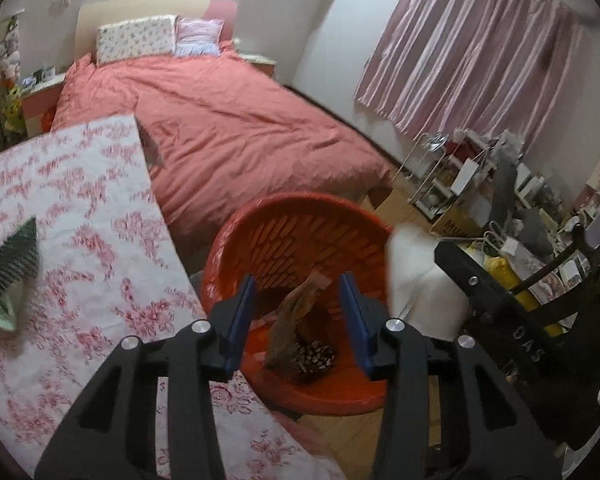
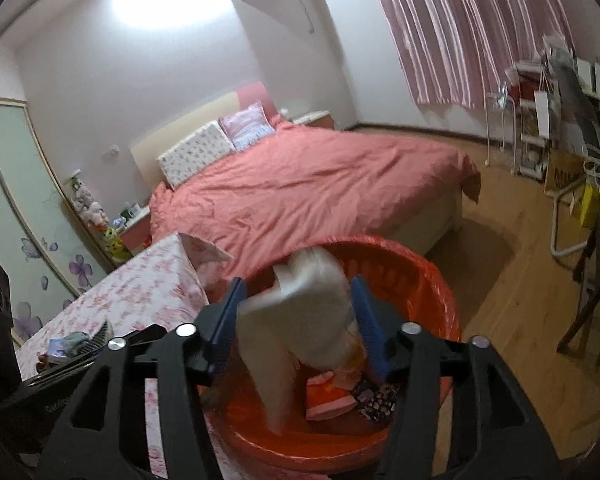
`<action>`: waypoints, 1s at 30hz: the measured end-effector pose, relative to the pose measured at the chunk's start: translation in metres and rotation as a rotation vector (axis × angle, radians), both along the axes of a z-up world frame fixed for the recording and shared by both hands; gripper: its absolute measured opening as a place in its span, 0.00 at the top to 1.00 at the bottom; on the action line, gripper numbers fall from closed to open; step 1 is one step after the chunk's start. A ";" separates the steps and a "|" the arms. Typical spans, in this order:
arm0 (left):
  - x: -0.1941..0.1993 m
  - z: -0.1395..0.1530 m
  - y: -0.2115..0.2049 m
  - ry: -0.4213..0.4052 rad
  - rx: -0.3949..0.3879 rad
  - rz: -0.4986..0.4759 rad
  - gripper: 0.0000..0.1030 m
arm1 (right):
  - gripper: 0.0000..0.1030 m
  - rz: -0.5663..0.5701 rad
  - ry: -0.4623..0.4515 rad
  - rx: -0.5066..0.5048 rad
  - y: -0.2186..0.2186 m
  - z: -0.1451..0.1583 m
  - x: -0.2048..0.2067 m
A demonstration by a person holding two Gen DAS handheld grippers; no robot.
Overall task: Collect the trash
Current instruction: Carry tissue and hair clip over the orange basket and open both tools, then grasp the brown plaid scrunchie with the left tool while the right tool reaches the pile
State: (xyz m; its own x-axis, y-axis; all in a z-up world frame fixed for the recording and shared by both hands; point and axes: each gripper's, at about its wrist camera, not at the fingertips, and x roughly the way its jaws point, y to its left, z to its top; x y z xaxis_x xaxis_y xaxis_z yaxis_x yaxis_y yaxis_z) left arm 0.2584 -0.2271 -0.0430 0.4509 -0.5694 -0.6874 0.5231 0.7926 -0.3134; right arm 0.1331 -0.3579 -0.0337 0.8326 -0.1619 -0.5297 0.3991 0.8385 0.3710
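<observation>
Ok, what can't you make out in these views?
1. White item: right wrist view, motion-blurred; its identity, and whether the right tongs grip it, unclear.
2. Orange bin contents: right wrist view, partly behind the white item.
3. Striped thing on the table: left wrist view, blurred, cut by the frame edge.

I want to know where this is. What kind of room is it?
It looks like a bedroom. There's a big bed with a pink cover and pillows, pink curtains over the window, and a red trash basket on the wooden floor.
</observation>
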 end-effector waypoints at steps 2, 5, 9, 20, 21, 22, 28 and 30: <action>0.003 -0.007 0.004 0.008 0.019 0.013 0.55 | 0.43 -0.002 0.017 0.003 0.001 -0.005 -0.002; 0.003 -0.011 0.017 -0.002 0.042 0.038 0.49 | 0.38 -0.003 0.026 0.005 0.006 -0.008 -0.006; -0.003 -0.006 0.035 -0.041 0.072 0.067 0.38 | 0.31 -0.003 0.032 -0.008 0.009 -0.005 -0.010; -0.020 0.008 0.127 -0.144 0.159 0.222 0.20 | 0.18 0.058 0.055 -0.081 0.048 0.006 0.002; -0.021 0.008 0.139 -0.147 0.166 0.244 0.19 | 0.18 0.067 0.059 -0.084 0.054 0.006 0.003; -0.021 0.009 0.152 -0.150 0.172 0.268 0.19 | 0.17 0.075 0.063 -0.088 0.059 0.006 0.004; -0.014 0.009 0.232 -0.172 0.216 0.448 0.17 | 0.17 0.148 0.090 -0.106 0.091 0.005 0.014; -0.008 0.006 0.257 -0.160 0.229 0.514 0.17 | 0.17 0.173 0.100 -0.108 0.101 0.003 0.018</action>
State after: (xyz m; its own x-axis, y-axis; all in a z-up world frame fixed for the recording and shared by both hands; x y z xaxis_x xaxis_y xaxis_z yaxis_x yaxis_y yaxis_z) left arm 0.2499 0.0298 -0.0374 0.7382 -0.0954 -0.6678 0.0806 0.9953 -0.0531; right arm 0.1508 -0.2571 -0.0306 0.7971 -0.0812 -0.5984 0.2758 0.9305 0.2411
